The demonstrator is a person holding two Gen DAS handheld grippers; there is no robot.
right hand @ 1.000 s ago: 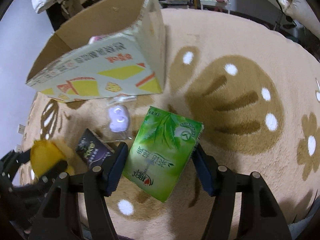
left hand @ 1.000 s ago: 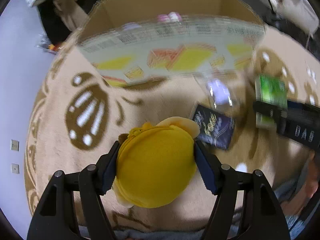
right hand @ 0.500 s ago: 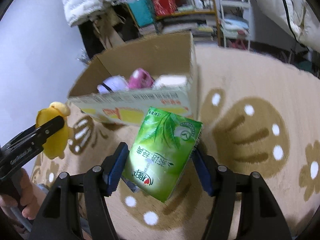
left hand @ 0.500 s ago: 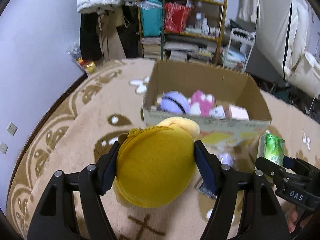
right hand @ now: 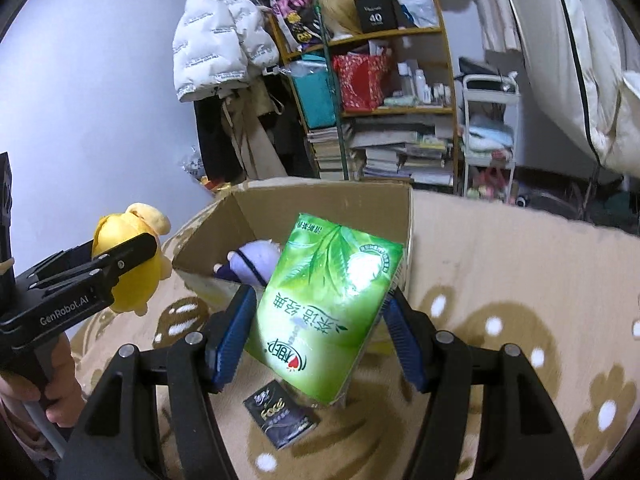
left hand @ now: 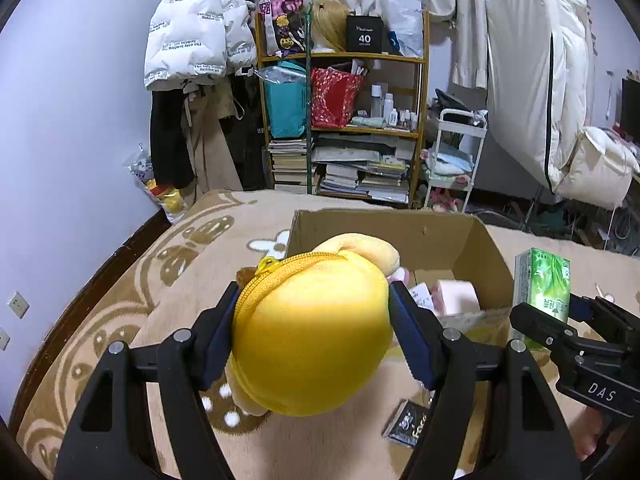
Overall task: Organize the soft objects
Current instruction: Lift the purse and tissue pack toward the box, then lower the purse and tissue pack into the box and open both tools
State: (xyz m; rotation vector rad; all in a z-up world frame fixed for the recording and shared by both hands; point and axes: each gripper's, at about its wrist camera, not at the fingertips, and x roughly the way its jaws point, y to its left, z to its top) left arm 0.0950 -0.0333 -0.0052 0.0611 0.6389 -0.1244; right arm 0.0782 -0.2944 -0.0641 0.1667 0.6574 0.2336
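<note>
My left gripper (left hand: 314, 330) is shut on a yellow plush pouch (left hand: 312, 336) with a zip, held in the air in front of an open cardboard box (left hand: 384, 228). In the right wrist view the same plush pouch (right hand: 132, 276) hangs at the left, level with the box's near corner. My right gripper (right hand: 320, 332) is shut on a green tissue pack (right hand: 328, 312), lifted in front of the cardboard box (right hand: 324, 208). The tissue pack (left hand: 544, 284) shows at the right of the left wrist view. Inside the box lie a purple plush (right hand: 256, 264) and a pink pack (left hand: 456, 296).
A dark small tissue packet (right hand: 282, 418) lies on the beige patterned rug (right hand: 520, 280) below the grippers, and the same packet (left hand: 410, 424) shows in the left wrist view. A cluttered bookshelf (left hand: 352, 120), hanging coats (left hand: 192, 40) and a white trolley (left hand: 452, 152) stand behind the box.
Both grippers have risen and tilted up with their loads held. The views went from the rug and the box's side to the box's open top and the shelf behind.
</note>
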